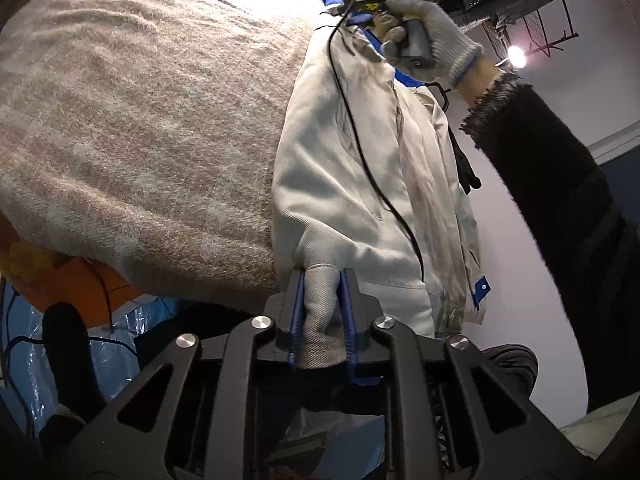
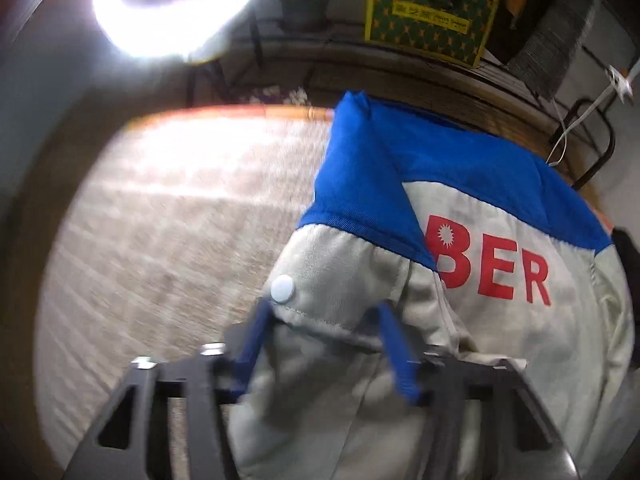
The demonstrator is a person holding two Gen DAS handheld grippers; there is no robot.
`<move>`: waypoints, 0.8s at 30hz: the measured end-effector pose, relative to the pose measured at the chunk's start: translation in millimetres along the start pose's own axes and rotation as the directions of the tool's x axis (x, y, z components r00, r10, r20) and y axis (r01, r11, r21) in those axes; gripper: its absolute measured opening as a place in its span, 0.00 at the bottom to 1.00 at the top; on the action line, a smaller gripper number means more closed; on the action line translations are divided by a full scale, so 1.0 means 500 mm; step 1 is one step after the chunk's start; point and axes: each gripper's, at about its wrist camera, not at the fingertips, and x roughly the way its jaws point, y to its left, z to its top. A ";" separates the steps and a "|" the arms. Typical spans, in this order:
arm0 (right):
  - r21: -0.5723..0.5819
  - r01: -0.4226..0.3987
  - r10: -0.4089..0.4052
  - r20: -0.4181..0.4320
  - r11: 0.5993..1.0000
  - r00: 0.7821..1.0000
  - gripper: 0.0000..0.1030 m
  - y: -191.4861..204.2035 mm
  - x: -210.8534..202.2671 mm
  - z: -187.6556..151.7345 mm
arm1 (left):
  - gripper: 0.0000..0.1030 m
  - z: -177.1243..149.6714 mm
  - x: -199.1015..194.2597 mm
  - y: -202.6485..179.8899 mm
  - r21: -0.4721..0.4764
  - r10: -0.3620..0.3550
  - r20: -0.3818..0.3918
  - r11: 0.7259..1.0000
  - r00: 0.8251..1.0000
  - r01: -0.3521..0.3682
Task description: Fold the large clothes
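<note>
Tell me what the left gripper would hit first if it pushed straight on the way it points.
The left gripper is shut on a fold of the jacket, so more jacket comes first. Past that, probably the blanket under it; depth is hard to judge here.

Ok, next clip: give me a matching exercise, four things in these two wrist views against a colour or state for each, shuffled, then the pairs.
Things:
1. pale grey work jacket with blue yoke
2. fuzzy beige blanket
3. round snap button
4. left gripper

States:
A. white, on a grey cuff
B. spread flat under the garment
C. shut on a fold of grey cloth
D. bears red letters

Pairs: 1-D, 2-B, 3-A, 4-C
</note>
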 end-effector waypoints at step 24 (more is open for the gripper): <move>-0.018 -0.284 0.279 0.257 0.959 0.925 0.32 -0.145 -0.142 -0.170 | 0.15 -0.020 -0.082 -0.053 0.143 0.121 0.170 0.979 0.978 -0.146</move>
